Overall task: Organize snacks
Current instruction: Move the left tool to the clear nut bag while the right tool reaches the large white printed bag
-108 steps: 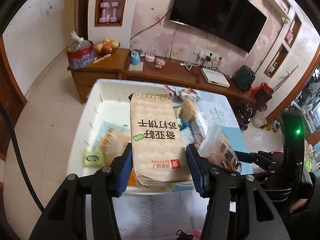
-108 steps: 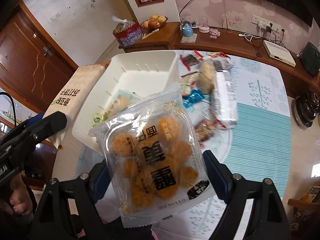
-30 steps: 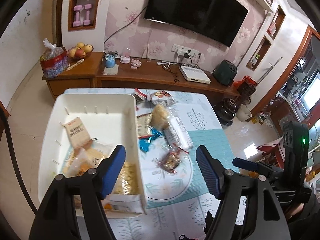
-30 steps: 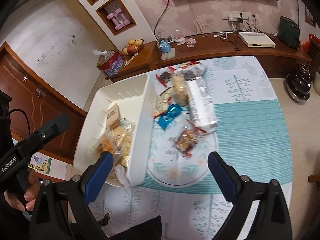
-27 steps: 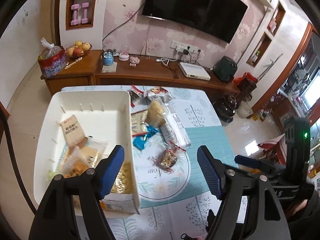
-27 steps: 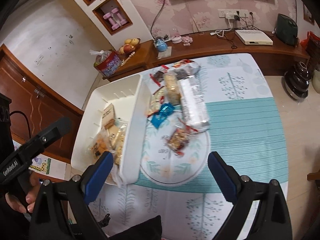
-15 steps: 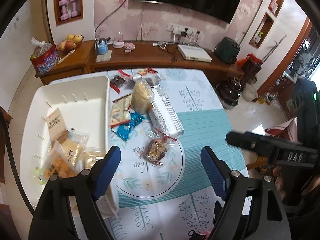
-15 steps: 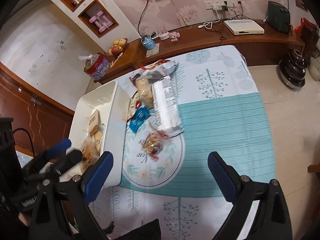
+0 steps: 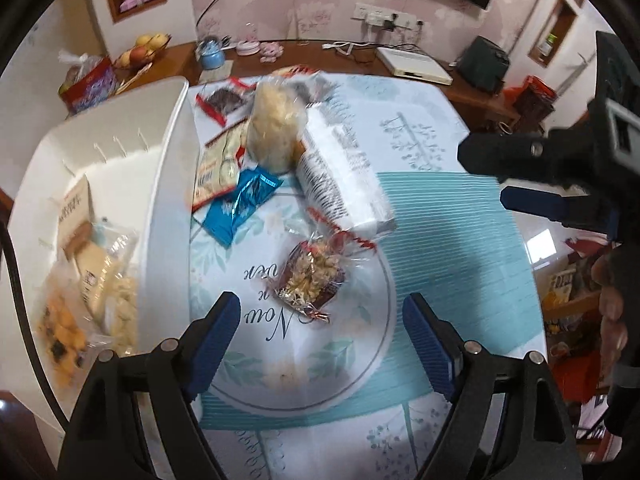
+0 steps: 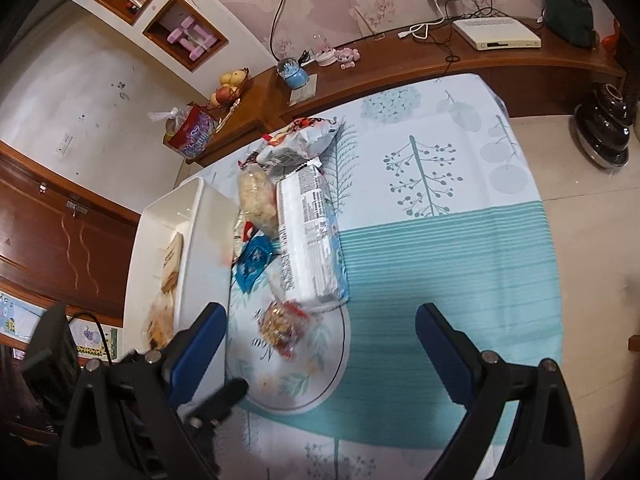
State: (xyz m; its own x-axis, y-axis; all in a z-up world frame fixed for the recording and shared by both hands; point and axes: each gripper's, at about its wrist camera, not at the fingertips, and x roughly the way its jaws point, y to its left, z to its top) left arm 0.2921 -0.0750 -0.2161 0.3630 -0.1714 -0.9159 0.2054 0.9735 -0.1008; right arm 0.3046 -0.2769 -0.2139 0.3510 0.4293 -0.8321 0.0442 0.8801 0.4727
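Observation:
My left gripper [image 9: 322, 326] is open and empty, low over the tablecloth, just short of a clear packet of nut candy [image 9: 314, 276]. My right gripper [image 10: 320, 340] is open and empty, higher above the table; the same packet [image 10: 280, 322] lies ahead of it to the left. A white bin [image 9: 168, 184] on the left holds several snack packs, among them a biscuit box [image 9: 72, 208]. A long white pack [image 9: 340, 176], a blue wrapper [image 9: 244, 204], a pale puff bag [image 9: 274, 124] and a red-edged pack [image 9: 218, 100] lie on the table.
The table [image 10: 460, 216] has a white and teal cloth with a round printed ring. A wooden cabinet [image 10: 400, 64] stands behind it with a fruit bowl, a red bag, a white box and cables. The right gripper's body shows at the right of the left wrist view [image 9: 560, 176].
Both grippers let go of their packs, which now lie in the bin. The left gripper has since dropped closer to the nut candy packet; the right one has swung right over the table.

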